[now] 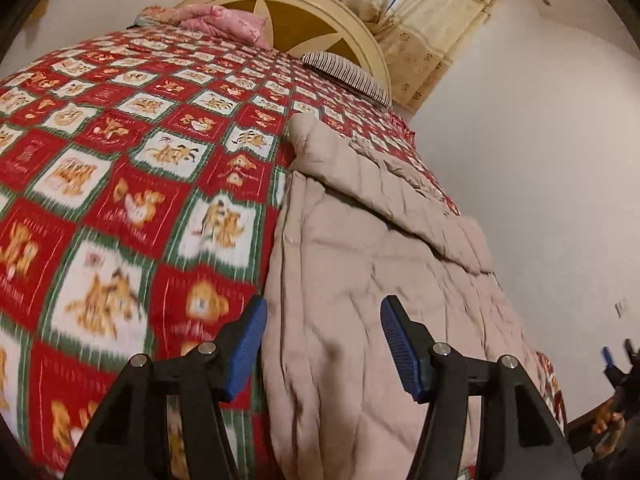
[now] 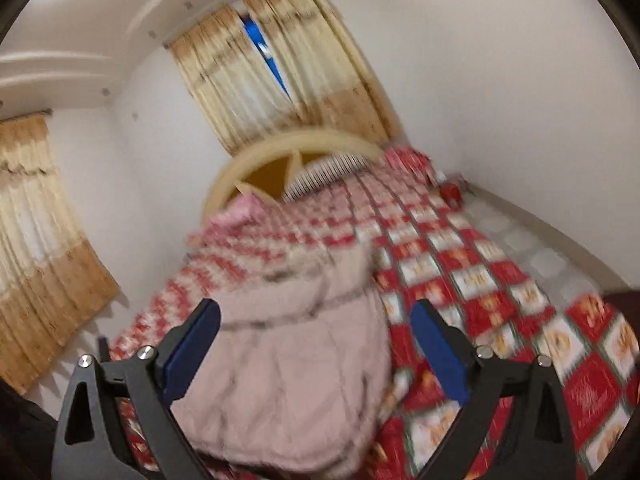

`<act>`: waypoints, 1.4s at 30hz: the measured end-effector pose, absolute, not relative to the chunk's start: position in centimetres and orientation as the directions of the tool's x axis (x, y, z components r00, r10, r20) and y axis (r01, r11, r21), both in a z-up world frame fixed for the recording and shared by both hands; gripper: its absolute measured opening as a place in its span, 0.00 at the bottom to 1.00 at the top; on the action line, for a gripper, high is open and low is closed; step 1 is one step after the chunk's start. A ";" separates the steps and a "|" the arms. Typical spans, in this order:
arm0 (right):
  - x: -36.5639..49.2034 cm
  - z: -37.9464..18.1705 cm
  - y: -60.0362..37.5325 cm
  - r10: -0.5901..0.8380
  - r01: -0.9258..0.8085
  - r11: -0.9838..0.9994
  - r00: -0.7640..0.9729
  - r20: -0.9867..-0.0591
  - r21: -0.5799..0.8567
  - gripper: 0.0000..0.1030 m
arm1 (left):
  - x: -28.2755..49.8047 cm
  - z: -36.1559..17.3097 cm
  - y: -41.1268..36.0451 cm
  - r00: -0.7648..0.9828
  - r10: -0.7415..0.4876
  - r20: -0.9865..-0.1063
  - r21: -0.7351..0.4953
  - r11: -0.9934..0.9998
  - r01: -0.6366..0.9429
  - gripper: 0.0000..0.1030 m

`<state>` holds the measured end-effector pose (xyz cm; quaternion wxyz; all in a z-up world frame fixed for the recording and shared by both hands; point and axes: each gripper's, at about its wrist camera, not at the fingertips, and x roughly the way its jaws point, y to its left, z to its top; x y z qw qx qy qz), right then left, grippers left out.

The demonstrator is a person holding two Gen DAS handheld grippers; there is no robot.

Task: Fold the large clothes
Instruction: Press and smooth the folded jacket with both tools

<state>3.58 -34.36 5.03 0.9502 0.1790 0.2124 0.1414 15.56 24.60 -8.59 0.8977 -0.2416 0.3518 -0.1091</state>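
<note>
A beige quilted puffer jacket lies on the bed, folded lengthwise along the bed's right side. My left gripper is open and empty, low over the jacket's near end, its left finger at the jacket's left edge. In the right wrist view the same jacket lies ahead, blurred. My right gripper is open and empty, above the jacket's near part. The right gripper also shows small at the far right edge of the left wrist view.
The bed has a red, white and green checked bedspread with cartoon cats. A pink pillow, a striped pillow and a cream round headboard are at the far end. Curtains and white walls surround the bed.
</note>
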 end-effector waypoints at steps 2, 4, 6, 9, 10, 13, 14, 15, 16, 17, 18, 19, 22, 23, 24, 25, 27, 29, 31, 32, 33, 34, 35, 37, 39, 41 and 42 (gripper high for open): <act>5.2 1.7 -33.8 0.358 -0.147 0.884 0.824 -0.439 0.444 0.96 | 14.6 -8.8 24.1 0.732 -0.367 -0.574 -0.511 0.859 0.031 0.58; 6.0 -1.1 -33.0 0.355 -0.105 0.885 0.782 -0.512 0.453 0.95 | 13.8 -9.3 23.6 0.719 -0.368 -0.590 -0.506 0.862 0.026 0.58; 7.2 -3.9 -31.5 0.333 -0.079 0.905 0.742 -0.582 0.417 0.94 | 13.2 -9.9 23.0 0.704 -0.361 -0.611 -0.483 0.875 0.030 0.58; 7.7 -5.9 -30.4 0.314 -0.063 0.920 0.711 -0.629 0.387 0.94 | 12.0 -10.9 22.6 0.687 -0.363 -0.630 -0.462 0.886 0.044 0.58; 7.7 -6.3 -30.2 0.313 -0.061 0.921 0.706 -0.635 0.386 0.94 | 11.7 -11.3 22.5 0.682 -0.357 -0.639 -0.453 0.890 0.042 0.58; 8.4 -7.8 -29.0 0.300 -0.058 0.932 0.677 -0.672 0.358 0.94 | 11.3 -12.2 22.5 0.671 -0.354 -0.651 -0.458 0.889 0.024 0.58; 7.9 -8.5 -28.9 0.297 -0.062 0.936 0.665 -0.686 0.345 0.92 | 11.3 -12.5 22.5 0.666 -0.361 -0.653 -0.467 0.884 0.022 0.58; 7.7 -9.2 -28.4 0.293 -0.070 0.942 0.645 -0.706 0.328 0.90 | 11.2 -12.7 22.4 0.657 -0.375 -0.654 -0.480 0.877 0.022 0.58; 7.8 -9.8 -27.8 0.284 -0.079 0.950 0.620 -0.731 0.301 0.83 | 11.1 -13.0 22.3 0.648 -0.392 -0.653 -0.494 0.869 0.028 0.58; 8.0 -10.4 -27.0 0.268 -0.095 0.960 0.591 -0.761 0.265 0.77 | 11.0 -13.2 22.2 0.645 -0.401 -0.650 -0.500 0.865 0.034 0.58; 8.1 -10.7 -26.4 0.258 -0.106 0.965 0.576 -0.776 0.242 0.74 | 10.7 -13.4 22.1 0.658 -0.404 -0.636 -0.503 0.863 0.044 0.60; 8.0 -11.0 -25.9 0.240 -0.116 0.970 0.569 -0.787 0.212 0.70 | 10.4 -13.5 22.1 0.667 -0.411 -0.622 -0.508 0.859 0.056 0.63; 8.0 -11.4 -25.9 0.230 -0.122 0.973 0.564 -0.793 0.195 0.59 | 10.2 -13.7 22.2 0.678 -0.438 -0.590 -0.539 0.839 0.074 0.64; 8.1 -11.6 -26.1 0.243 -0.117 0.970 0.555 -0.795 0.215 0.54 | 10.2 -13.8 22.3 0.677 -0.455 -0.579 -0.558 0.826 0.079 0.64; 8.0 -11.7 -26.3 0.253 -0.115 0.967 0.550 -0.796 0.227 0.51 | 10.2 -13.9 22.4 0.668 -0.491 -0.559 -0.589 0.803 0.097 0.64; 8.0 -11.6 -26.5 0.254 -0.114 0.967 0.548 -0.797 0.230 0.42 | 10.1 -14.1 22.5 0.655 -0.532 -0.536 -0.625 0.772 0.115 0.63; 7.7 -11.2 -27.2 0.268 -0.107 0.962 0.546 -0.793 0.251 0.33 | 9.9 -14.6 22.4 0.641 -0.582 -0.500 -0.675 0.726 0.133 0.60; 7.6 -11.0 -28.0 0.308 -0.087 0.946 0.548 -0.777 0.314 0.26 | 9.6 -14.9 22.3 0.644 -0.582 -0.496 -0.672 0.727 0.140 0.51; 7.4 -11.0 -28.7 0.334 -0.075 0.933 0.552 -0.764 0.353 0.25 | 9.6 -15.0 22.3 0.644 -0.584 -0.495 -0.672 0.727 0.143 0.38; 7.4 -10.9 -28.5 0.338 -0.071 0.930 0.553 -0.761 0.362 0.24 | 9.7 -15.1 22.4 0.635 -0.606 -0.479 -0.697 0.703 0.145 0.32; 7.3 -10.9 -28.5 0.341 -0.067 0.928 0.555 -0.759 0.368 0.24 | 9.7 -15.2 22.5 0.629 -0.624 -0.463 -0.717 0.681 0.147 0.25; 7.2 -10.8 -28.5 0.342 -0.063 0.926 0.557 -0.757 0.372 0.23 | 9.6 -15.0 22.7 0.630 -0.639 -0.442 -0.736 0.660 0.153 0.22; 7.1 -10.6 -28.4 0.338 -0.062 0.928 0.559 -0.757 0.368 0.22 | 9.4 -14.6 22.7 0.631 -0.642 -0.436 -0.734 0.660 0.164 0.21; 6.9 -10.0 -28.2 0.329 -0.073 0.933 0.563 -0.758 0.351 0.19 | 9.1 -13.5 22.3 0.634 -0.633 -0.444 -0.698 0.688 0.198 0.19; 6.3 -8.8 -28.0 0.316 -0.096 0.942 0.572 -0.757 0.320 0.18 | 8.7 -12.3 21.8 0.637 -0.624 -0.452 -0.659 0.715 0.234 0.19; 5.7 -7.7 -27.7 0.299 -0.111 0.950 0.585 -0.754 0.291 0.16 | 8.5 -11.4 21.6 0.637 -0.641 -0.429 -0.661 0.703 0.262 0.19; 5.4 -7.2 -27.7 0.312 -0.116 0.946 0.591 -0.744 0.304 0.15 | 8.4 -11.0 21.7 0.633 -0.664 -0.398 -0.685 0.674 0.277 0.18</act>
